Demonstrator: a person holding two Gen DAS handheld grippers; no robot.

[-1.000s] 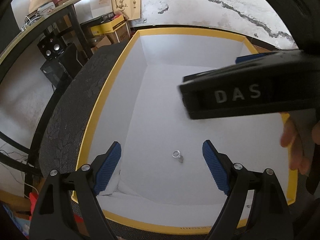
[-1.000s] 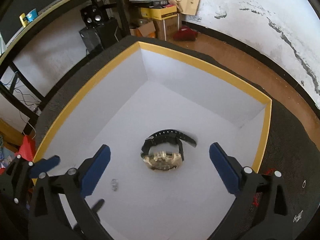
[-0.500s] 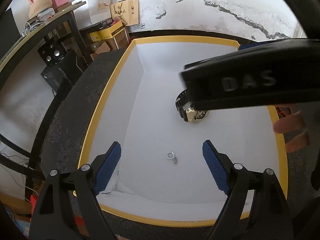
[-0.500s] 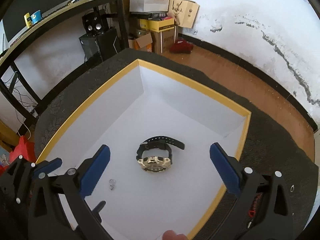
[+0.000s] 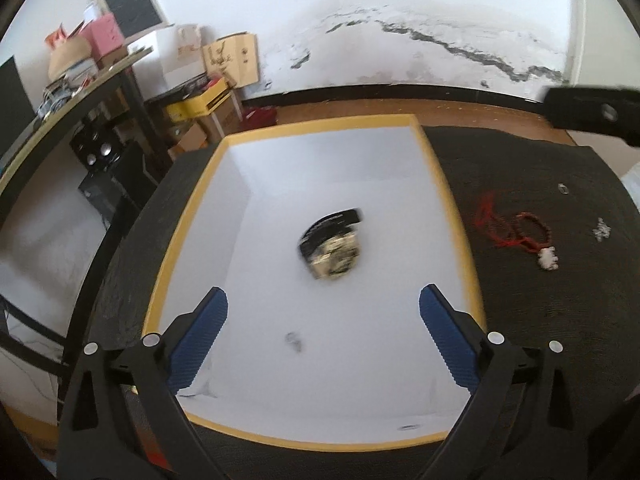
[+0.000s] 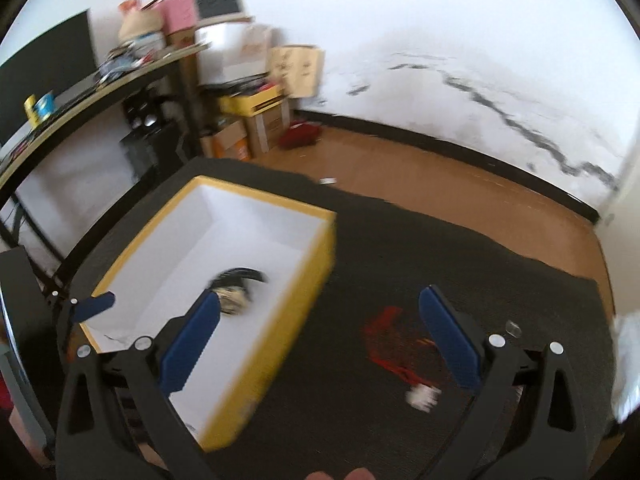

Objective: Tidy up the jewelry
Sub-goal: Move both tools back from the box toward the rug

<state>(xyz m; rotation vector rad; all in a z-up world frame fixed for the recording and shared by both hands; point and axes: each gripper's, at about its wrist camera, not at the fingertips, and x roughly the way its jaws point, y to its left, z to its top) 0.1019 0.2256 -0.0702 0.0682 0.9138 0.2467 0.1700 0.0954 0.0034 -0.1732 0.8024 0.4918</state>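
In the left wrist view, the left gripper (image 5: 323,334) fills the lower frame; its jaws have just been opening and stand wide with nothing between them. Just beyond, low centre, a small ring (image 5: 294,340) lies blurred on the white floor of the yellow-rimmed box (image 5: 454,216). Mid-frame lies the watch (image 5: 332,246). At right, on the dark mat (image 5: 560,300), sits a red bead bracelet (image 5: 520,234). The right gripper (image 6: 320,340) gapes empty above box edge and mat.
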